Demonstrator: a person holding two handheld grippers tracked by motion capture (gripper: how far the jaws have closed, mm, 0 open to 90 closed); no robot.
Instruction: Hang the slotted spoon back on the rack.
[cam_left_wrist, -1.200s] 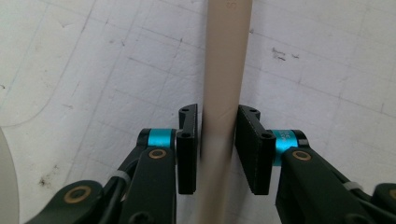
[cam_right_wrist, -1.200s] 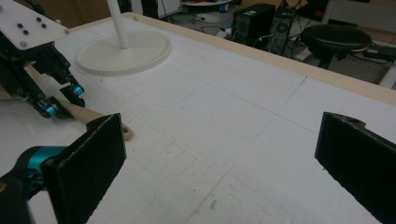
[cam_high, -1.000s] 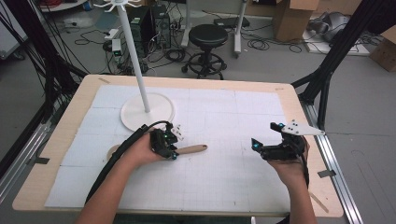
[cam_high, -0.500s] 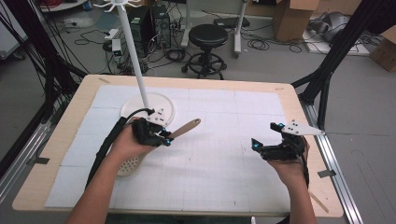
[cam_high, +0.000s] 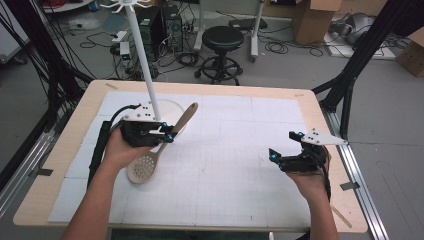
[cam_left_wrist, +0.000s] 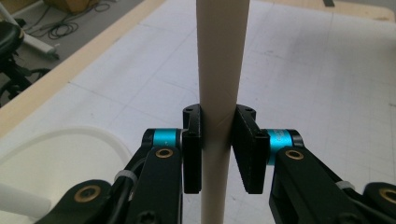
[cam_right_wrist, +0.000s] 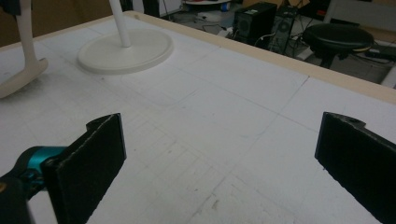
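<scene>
A beige slotted spoon hangs tilted above the table, its perforated head low and its handle slanting up to the right. My left gripper is shut on the handle, just in front of the white stand's round base. In the left gripper view the handle runs upright between the two pads, which press on it. My right gripper rests low at the right of the table, open with nothing in it. The right gripper view shows its jaws wide apart, the stand's base far off, and the spoon's head at the left edge.
A tall white pole rises from the base to a ring of hooks. A white gridded mat covers the wooden table. A stool, cables and boxes stand on the floor behind the table.
My left gripper has lifted the spoon off the mat and carried it back toward the stand; the spoon has swung from lying flat to hanging head-down. The right gripper has stayed put.
</scene>
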